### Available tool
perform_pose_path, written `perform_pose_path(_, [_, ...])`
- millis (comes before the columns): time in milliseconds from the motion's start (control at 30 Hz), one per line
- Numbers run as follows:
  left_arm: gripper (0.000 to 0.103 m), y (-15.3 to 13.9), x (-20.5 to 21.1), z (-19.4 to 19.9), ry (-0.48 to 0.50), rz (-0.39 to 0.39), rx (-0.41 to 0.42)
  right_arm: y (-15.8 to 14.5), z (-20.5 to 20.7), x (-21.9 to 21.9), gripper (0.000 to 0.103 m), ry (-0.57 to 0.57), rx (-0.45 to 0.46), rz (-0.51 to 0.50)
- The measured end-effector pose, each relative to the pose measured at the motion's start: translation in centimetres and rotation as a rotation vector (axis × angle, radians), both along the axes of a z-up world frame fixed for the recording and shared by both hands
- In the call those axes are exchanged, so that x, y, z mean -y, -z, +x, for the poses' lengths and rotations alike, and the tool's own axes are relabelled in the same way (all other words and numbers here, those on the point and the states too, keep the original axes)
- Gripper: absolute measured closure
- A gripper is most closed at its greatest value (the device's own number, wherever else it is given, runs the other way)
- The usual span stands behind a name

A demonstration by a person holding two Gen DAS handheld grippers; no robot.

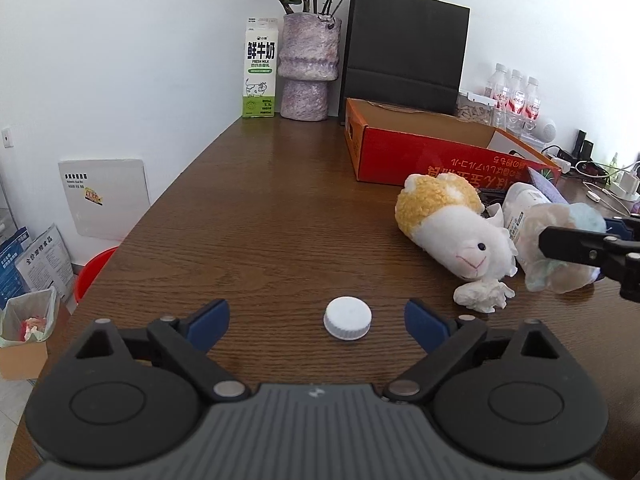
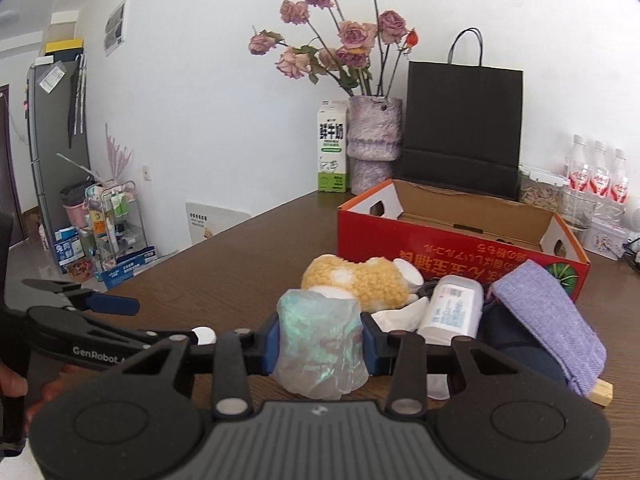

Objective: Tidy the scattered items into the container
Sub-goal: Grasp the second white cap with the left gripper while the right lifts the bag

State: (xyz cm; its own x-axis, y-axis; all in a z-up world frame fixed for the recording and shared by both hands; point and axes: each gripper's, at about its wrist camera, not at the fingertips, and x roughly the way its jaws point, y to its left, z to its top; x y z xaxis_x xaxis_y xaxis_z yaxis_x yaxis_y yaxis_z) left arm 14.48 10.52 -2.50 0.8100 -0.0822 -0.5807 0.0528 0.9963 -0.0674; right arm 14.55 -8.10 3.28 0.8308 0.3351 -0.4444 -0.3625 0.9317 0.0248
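Note:
A white bottle cap (image 1: 347,318) lies on the wooden table (image 1: 260,220) between the blue pads of my open left gripper (image 1: 317,320), touching neither pad. My right gripper (image 2: 320,340) is shut on a crumpled, translucent plastic bag (image 2: 320,344), held just above the table. The left wrist view shows that bag (image 1: 560,248) at the far right. The red cardboard box (image 2: 460,248) stands open behind a pile: a yellow and white plush sheep (image 1: 452,220), a white bottle (image 2: 452,308) on its side, a purple cloth (image 2: 548,320) and a crumpled tissue (image 1: 484,296).
A milk carton (image 1: 259,68), a vase of dried roses (image 1: 306,68) and a black paper bag (image 1: 404,52) stand along the back wall. Water bottles (image 2: 596,176) and cables sit at the back right. A bin and a red bucket (image 1: 94,272) stand on the floor to the left.

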Motion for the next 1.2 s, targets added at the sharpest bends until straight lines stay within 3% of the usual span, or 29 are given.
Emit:
perform_pose_path(167, [0.027,0.2,1.1,0.8,0.021,0.008,-0.013,0.3,0.0,2.1,0.064,0.053,-0.009,0.007])
perform_pose_path(333, [0.051,0.6,2.1,1.2,0.025,0.04,-0.032,0.9,-0.1,3.6,0.064,0.098,-0.028,0.011])
perform_pose_path(467, [0.059,1.1,2.3,1.5,0.005,0.049,-0.042,1.1,-0.1,4.5,0.064,0.13,-0.031,0.008])
perform_pose_path(533, [0.073,1.1,2.4,1.5,-0.007,0.057,-0.036,1.2,-0.1,5.0,0.064,0.142,-0.033,0.013])
perform_pose_path(1200, [0.074,-1.0,3.2,0.9,-0.067,0.035,0.003,0.9,-1.0,9.0,0.064,0.153,-0.006,0.071])
